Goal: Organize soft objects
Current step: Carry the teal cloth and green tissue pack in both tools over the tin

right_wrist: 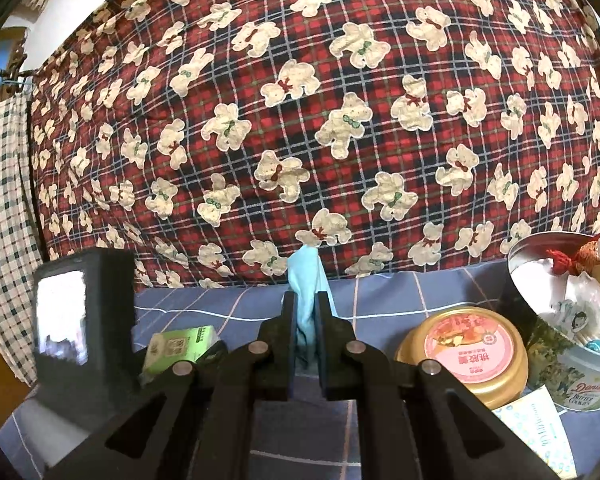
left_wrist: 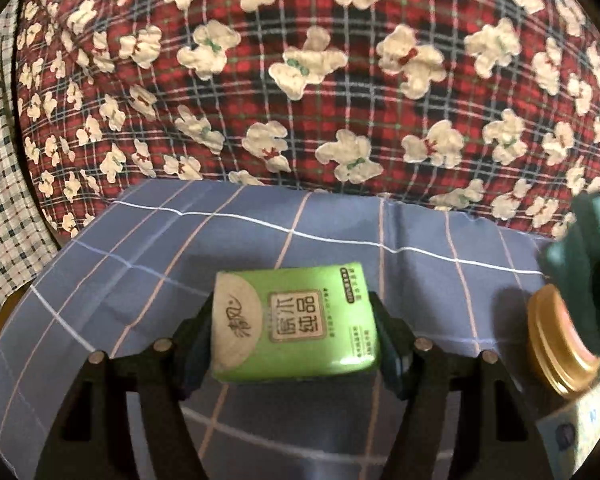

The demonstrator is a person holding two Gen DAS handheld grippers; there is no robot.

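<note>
Tissue pack (left_wrist: 296, 326), green, clamped between left gripper (left_wrist: 294, 338) pads above blue checked sheet (left_wrist: 140, 248). Right gripper (right_wrist: 305, 326) clenched on pale blue cloth (right_wrist: 306, 280), upright strip. Gold-lidded tin (right_wrist: 466, 350) right of it, touching open cookie tin (right_wrist: 568, 376) holding soft items. Bear-print quilt (right_wrist: 300, 100) behind.

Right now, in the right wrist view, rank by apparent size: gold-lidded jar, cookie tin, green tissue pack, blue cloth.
1. cookie tin, partly cropped
2. gold-lidded jar
3. green tissue pack and blue cloth: too alike, both partly hidden.
</note>
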